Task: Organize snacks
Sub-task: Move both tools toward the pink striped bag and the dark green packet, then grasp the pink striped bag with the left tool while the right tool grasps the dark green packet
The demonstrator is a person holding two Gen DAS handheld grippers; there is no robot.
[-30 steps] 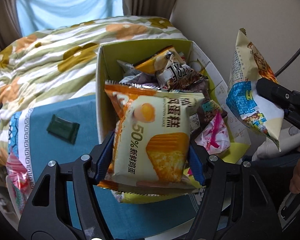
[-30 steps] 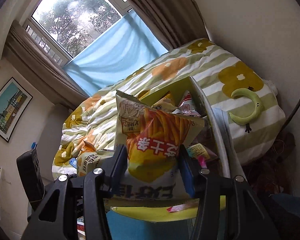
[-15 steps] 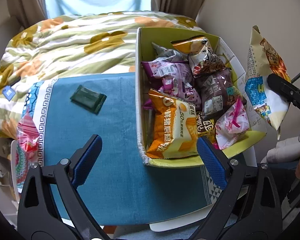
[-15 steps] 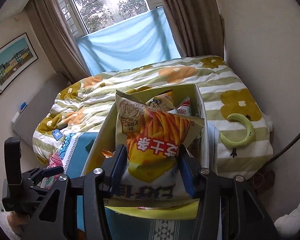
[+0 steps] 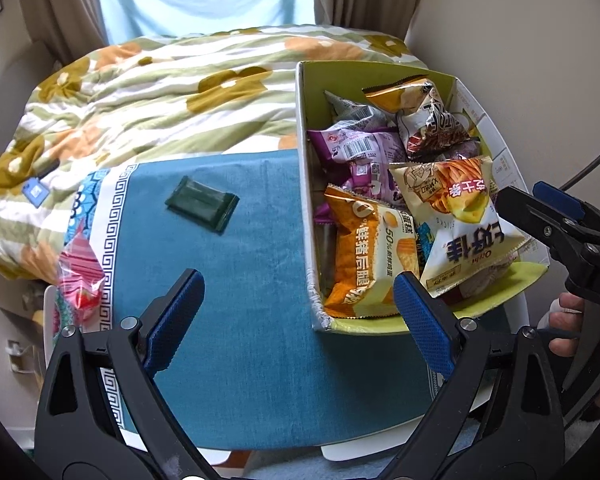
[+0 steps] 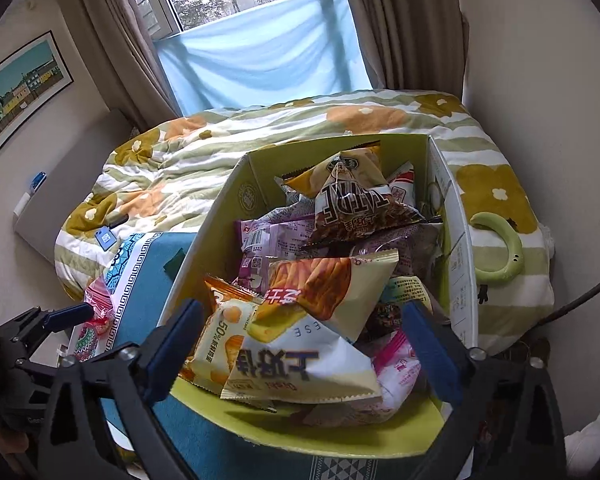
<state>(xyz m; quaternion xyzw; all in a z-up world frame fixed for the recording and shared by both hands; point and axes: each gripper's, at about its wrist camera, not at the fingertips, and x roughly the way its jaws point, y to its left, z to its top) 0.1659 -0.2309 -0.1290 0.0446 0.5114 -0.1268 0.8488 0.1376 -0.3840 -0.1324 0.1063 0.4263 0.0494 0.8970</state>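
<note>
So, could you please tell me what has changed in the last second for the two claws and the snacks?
The left claw let go of the orange egg-cake packet, which now lies in the green box, and pulled back open. The right claw released the cheese-stick bag on top of the pile and is open too. The dark green packet on the blue cloth has not moved.

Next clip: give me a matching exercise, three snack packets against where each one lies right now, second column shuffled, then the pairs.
Column one:
1. dark green packet
2. orange egg-cake packet
3. red-and-clear packet

Column two:
A. inside the yellow-green box, near its front corner
B. at the left edge of the table
C. flat on the blue cloth, outside the box

Pairs: 1-C, 2-A, 3-B
</note>
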